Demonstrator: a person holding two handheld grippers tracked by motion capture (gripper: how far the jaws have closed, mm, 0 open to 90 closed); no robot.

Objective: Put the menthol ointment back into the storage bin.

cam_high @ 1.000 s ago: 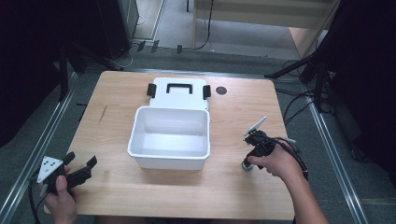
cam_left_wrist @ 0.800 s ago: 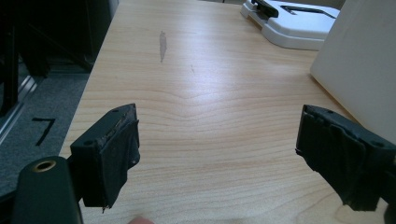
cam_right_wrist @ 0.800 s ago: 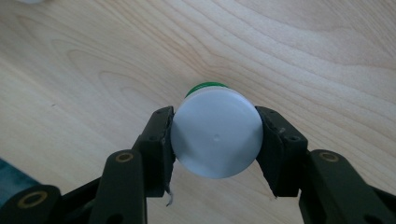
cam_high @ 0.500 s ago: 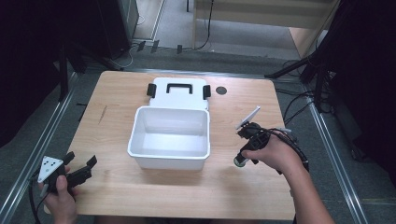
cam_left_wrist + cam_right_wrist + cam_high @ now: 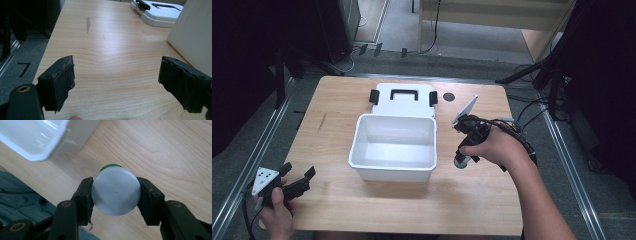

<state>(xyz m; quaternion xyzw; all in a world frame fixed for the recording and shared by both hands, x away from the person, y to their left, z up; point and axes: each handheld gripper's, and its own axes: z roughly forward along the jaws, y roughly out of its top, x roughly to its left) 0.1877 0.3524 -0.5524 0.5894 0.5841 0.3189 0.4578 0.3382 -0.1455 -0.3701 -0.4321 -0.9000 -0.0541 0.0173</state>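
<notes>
My right gripper (image 5: 115, 195) is shut on a small round jar (image 5: 115, 195) with a pale grey cap and a green band under it. In the high view that jar (image 5: 460, 162) hangs above the wooden table, just right of the white bin (image 5: 362, 135), with my right gripper (image 5: 462, 159) pointing down. The bin is open on top and nothing lies in it. Its white lid (image 5: 403, 106) with black clasps and a black handle lies flat behind it. My left gripper (image 5: 298, 180) rests open at the table's front left corner; its jaws stand wide apart over bare wood.
A round dark hole (image 5: 448, 96) sits in the table top right of the lid. A dark streak (image 5: 322, 122) marks the wood left of the bin. Cables trail from my right gripper off the table's right side. Metal rails run along both sides on the floor.
My right gripper has risen and moved left toward the bin with the jar in its jaws. The left gripper has stayed put.
</notes>
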